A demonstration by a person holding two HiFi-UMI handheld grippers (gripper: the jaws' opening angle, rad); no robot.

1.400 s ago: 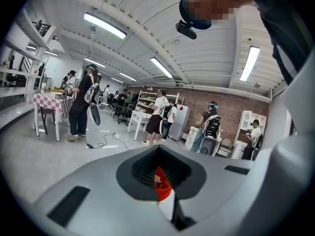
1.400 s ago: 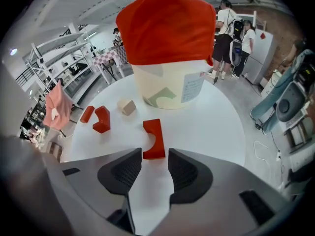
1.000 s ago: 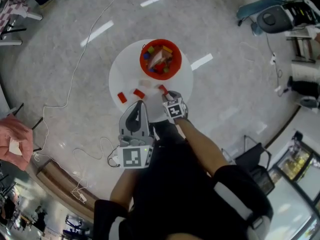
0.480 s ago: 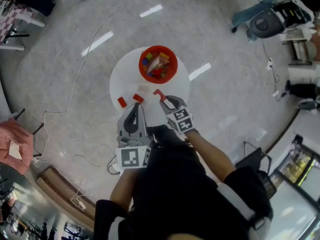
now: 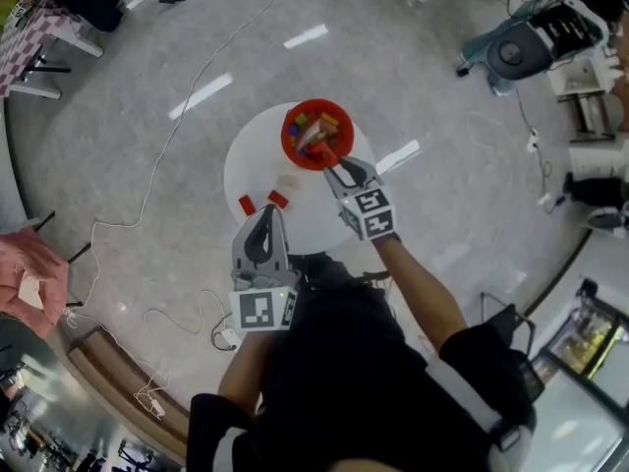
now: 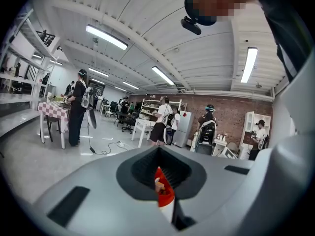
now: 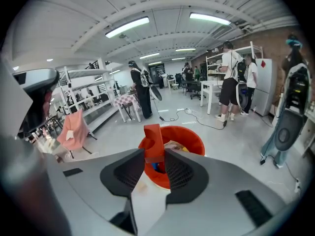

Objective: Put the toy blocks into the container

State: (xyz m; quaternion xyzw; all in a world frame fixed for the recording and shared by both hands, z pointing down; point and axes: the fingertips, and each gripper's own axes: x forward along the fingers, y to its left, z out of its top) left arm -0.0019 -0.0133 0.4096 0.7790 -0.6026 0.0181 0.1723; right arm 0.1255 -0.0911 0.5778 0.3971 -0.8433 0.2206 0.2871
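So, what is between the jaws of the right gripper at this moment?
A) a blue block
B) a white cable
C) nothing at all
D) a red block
D: in the right gripper view the right gripper has its jaws pressed on a red block, with the red bowl just beyond it.

You have no words, numbers or brand names to read in any of these views. The only print is the black-and-white square pattern on the left marker cube (image 5: 260, 310) and on the right marker cube (image 5: 371, 214), and those are coded squares, not letters. Anything on the far shelves and walls is too small and blurred to read.
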